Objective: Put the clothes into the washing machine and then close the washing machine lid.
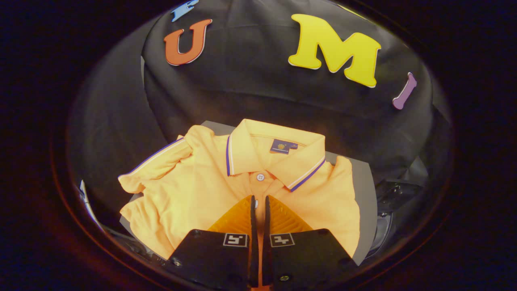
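The orange polo shirt w/ blue-and-white trim (190, 190) lies spread on a flat grey table (365, 202), collar away from the tongs (259, 202). Tongs are nearly closed over the shirt's front, just below the button, w/ a thin strip of cloth between them; can't tell if they pinch it. Shirt's bottom part is hidden behind the tongs.

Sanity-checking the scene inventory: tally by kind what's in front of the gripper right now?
Orange polo shirt: 1
Grey board under the shirt: 1
Gripper, fingers nearly together over the shirt's placket: 1
Total: 3
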